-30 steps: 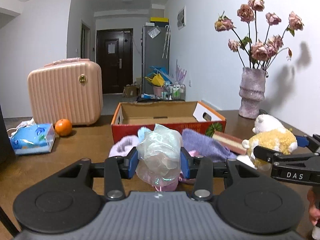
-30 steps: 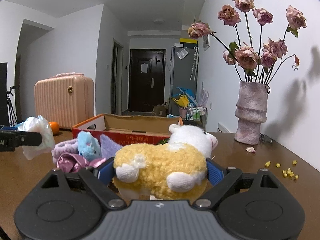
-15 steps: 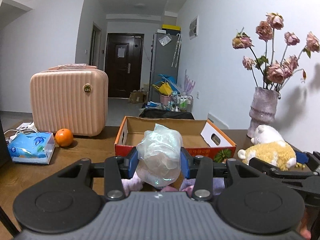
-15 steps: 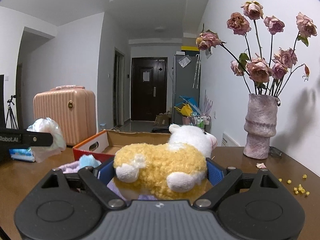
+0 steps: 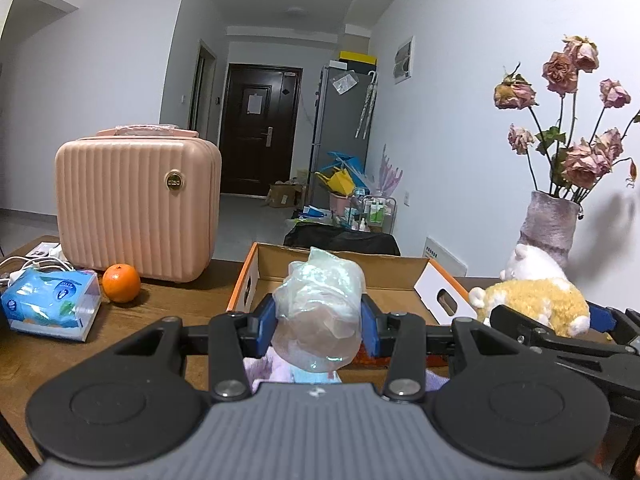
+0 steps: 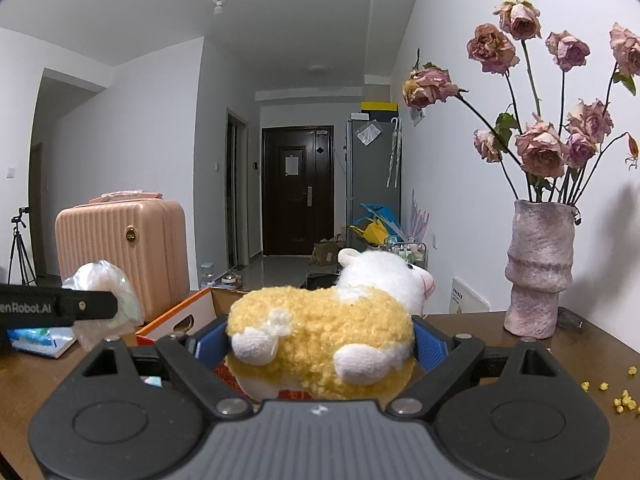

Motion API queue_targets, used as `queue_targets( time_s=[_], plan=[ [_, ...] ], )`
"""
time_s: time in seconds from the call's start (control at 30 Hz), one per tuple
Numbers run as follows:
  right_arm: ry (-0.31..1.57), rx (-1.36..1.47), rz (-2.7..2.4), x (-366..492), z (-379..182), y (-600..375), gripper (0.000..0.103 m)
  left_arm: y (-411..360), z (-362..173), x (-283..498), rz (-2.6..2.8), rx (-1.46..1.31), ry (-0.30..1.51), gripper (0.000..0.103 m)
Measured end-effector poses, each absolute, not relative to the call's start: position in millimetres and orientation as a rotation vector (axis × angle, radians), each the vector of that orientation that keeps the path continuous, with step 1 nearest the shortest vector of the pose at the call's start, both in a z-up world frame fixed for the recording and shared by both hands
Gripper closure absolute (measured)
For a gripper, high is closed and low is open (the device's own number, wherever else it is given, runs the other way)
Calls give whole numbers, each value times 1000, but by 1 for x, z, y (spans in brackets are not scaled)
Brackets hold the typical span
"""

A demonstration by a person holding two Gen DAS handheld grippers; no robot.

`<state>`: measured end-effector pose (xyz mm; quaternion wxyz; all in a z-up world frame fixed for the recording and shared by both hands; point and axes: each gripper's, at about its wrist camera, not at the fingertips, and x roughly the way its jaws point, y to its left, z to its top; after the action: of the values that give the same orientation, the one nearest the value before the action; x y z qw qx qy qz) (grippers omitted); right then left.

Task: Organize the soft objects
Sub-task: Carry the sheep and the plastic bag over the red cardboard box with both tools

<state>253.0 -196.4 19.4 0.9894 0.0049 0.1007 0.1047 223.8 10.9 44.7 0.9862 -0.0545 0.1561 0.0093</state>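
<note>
My left gripper is shut on a crumpled clear plastic bag and holds it up in front of an open cardboard box with orange-red sides. My right gripper is shut on a yellow and white plush sheep held above the table. The sheep also shows in the left wrist view, and the bag in the right wrist view. A lilac soft item peeks out below the left gripper.
A pink ribbed case, an orange and a blue tissue pack sit on the wooden table at left. A vase of dried roses stands at right, with yellow crumbs near it.
Both grippers have risen with their loads. The pile of soft items has dropped out of sight below, and the box now sits lower in both views.
</note>
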Motion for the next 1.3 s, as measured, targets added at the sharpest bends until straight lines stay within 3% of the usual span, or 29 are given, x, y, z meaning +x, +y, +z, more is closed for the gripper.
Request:
queue_targets(
  time_s=[1.3],
  plan=[
    [389, -8, 191, 416, 10, -162, 12, 24, 26, 380, 103, -143, 391, 60]
  ],
)
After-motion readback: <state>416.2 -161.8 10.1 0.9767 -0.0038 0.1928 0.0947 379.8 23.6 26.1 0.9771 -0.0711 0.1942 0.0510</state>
